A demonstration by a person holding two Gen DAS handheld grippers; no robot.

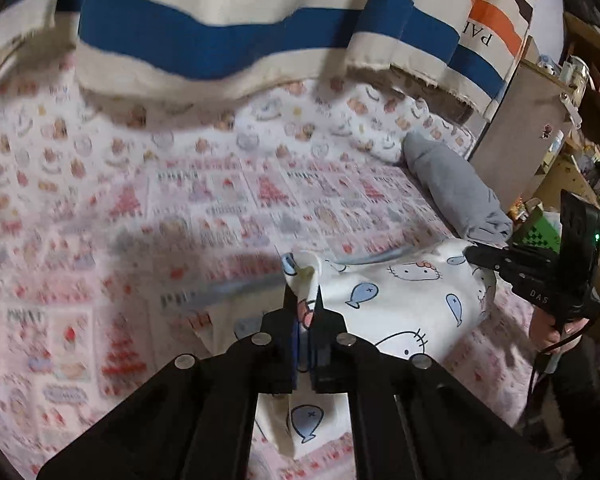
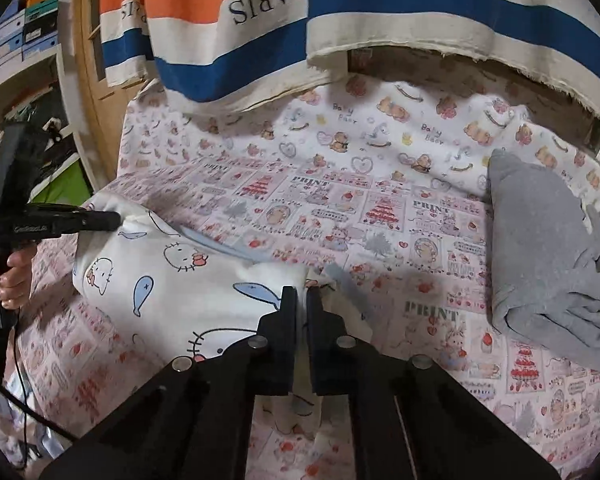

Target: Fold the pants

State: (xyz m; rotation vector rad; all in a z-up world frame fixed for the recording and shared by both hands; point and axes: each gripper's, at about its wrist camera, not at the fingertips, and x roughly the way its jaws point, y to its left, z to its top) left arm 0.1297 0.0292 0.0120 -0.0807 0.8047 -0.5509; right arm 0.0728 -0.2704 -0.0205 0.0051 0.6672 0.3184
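The white cartoon-print pants (image 2: 188, 292) lie low and left of centre on the pink printed bedsheet (image 2: 380, 216) — each gripper pinches one corner. The left gripper (image 1: 303, 300) and right gripper (image 2: 302, 300) are pressed together on cloth. To fold well, I judge both corners should travel level and taut. A grey garment (image 2: 540, 248) sits right; the left view is motion-blurred — the pants' lower edge is hidden beneath the grippers.

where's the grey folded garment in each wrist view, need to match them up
Left wrist: the grey garment lies right of centre, near the bed's far right edge, beyond the white cat-print pants.
Right wrist: the grey garment fills the right side, right of the pants.
Shared landmark: the striped curtain hanging across the top of both views.
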